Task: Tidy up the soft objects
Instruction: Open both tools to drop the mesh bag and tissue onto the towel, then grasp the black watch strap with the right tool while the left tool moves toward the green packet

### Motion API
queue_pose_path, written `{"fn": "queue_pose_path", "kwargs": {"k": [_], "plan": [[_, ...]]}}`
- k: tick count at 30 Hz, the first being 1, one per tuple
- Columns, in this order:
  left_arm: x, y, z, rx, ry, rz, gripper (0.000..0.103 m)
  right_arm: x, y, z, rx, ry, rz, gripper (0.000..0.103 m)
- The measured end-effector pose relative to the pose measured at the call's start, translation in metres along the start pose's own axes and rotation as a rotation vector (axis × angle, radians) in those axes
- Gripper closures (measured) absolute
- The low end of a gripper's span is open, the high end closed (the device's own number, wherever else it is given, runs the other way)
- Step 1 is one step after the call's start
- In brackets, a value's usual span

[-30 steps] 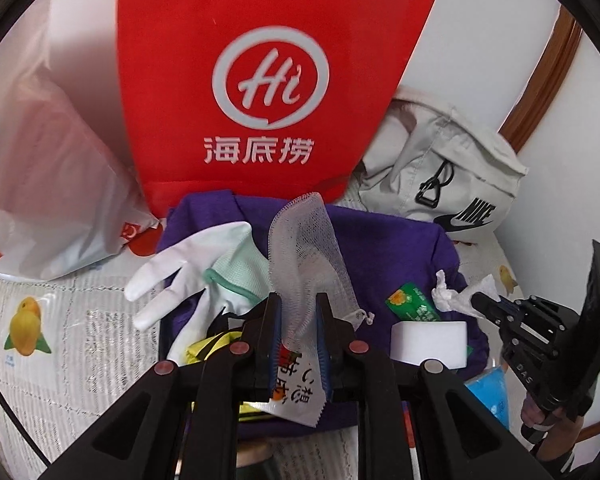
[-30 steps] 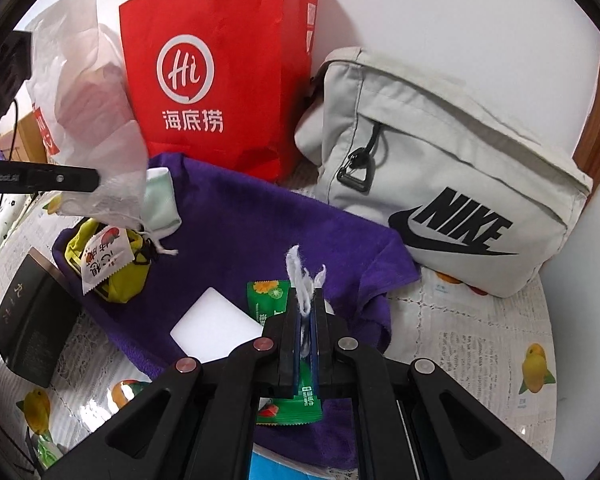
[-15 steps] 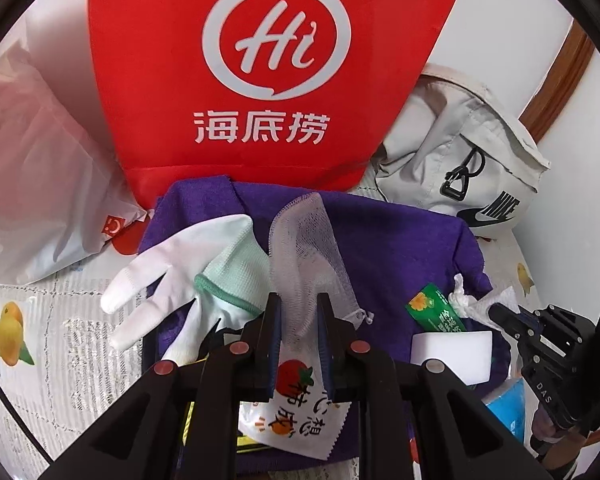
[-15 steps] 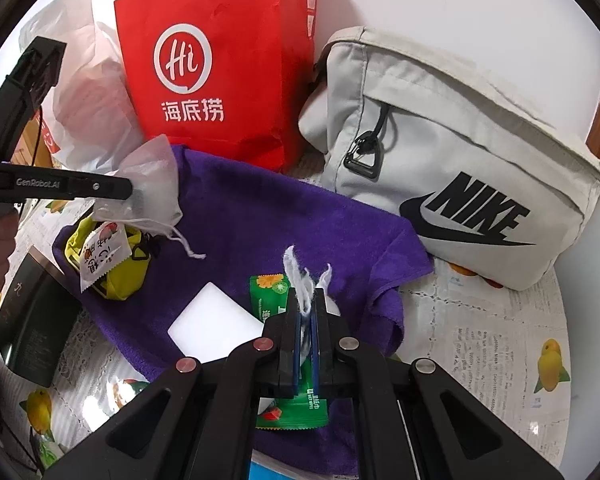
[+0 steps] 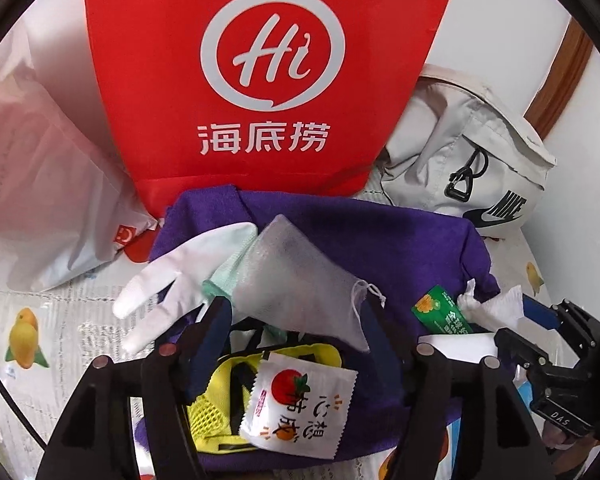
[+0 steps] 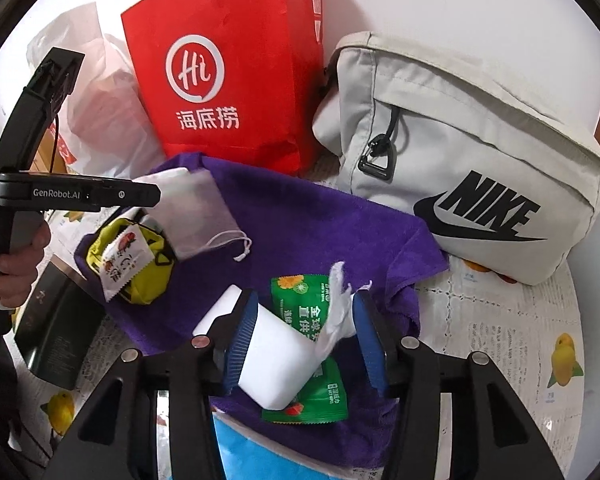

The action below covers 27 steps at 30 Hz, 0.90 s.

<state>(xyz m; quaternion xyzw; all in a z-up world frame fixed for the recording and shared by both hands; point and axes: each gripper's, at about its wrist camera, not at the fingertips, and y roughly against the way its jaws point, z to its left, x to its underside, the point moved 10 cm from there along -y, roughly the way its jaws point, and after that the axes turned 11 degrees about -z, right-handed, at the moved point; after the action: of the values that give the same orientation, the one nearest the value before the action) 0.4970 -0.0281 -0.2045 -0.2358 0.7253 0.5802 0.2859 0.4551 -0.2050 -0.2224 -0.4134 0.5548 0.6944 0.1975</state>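
A purple towel (image 5: 400, 248) (image 6: 308, 220) lies on the table. My left gripper (image 5: 296, 316) is open; the white mesh drawstring pouch (image 5: 296, 280) (image 6: 196, 212) lies loose between its fingers, over a white glove (image 5: 172, 284). Below it sit a yellow mesh bag (image 5: 220, 400) (image 6: 140, 264) and a white tomato sachet (image 5: 300, 396). My right gripper (image 6: 304, 340) is open; a crumpled white tissue (image 6: 340, 312) (image 5: 496, 304) rests against its right finger above a white foam block (image 6: 276, 364) and a green packet (image 6: 300, 308).
A red paper bag (image 5: 268, 72) (image 6: 228, 92) stands at the back, a translucent plastic bag (image 5: 32, 152) to its left, a grey Nike bag (image 6: 472, 160) (image 5: 476, 164) to its right. A black box (image 6: 56, 328) lies at left. A blue packet (image 6: 252, 456) lies near the front.
Both grippers have opened. The left let go of the mesh pouch, which dropped onto the glove and towel. The right let go of the tissue.
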Motion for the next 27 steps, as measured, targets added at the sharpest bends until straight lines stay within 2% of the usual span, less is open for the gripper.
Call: {"fn": "queue_pose_path", "kwargs": {"k": [9,17,22,27], "plan": [[-0.004,0.041,0.006,-0.028,0.006,-0.040,0.035,-0.012,0.033,0.004,0.020,0.002,-0.043,0.050],[0.013,0.097,0.007,-0.046,0.000,-0.073,0.035,-0.012,0.081,0.023,0.020,0.007,-0.080,0.050],[0.035,0.137,0.014,-0.066,0.016,-0.087,0.035,0.002,0.114,0.045,-0.014,-0.004,-0.088,0.050],[0.064,0.174,0.020,-0.079,0.033,-0.093,0.035,0.031,0.142,0.080,-0.067,0.000,-0.081,0.050]]}}
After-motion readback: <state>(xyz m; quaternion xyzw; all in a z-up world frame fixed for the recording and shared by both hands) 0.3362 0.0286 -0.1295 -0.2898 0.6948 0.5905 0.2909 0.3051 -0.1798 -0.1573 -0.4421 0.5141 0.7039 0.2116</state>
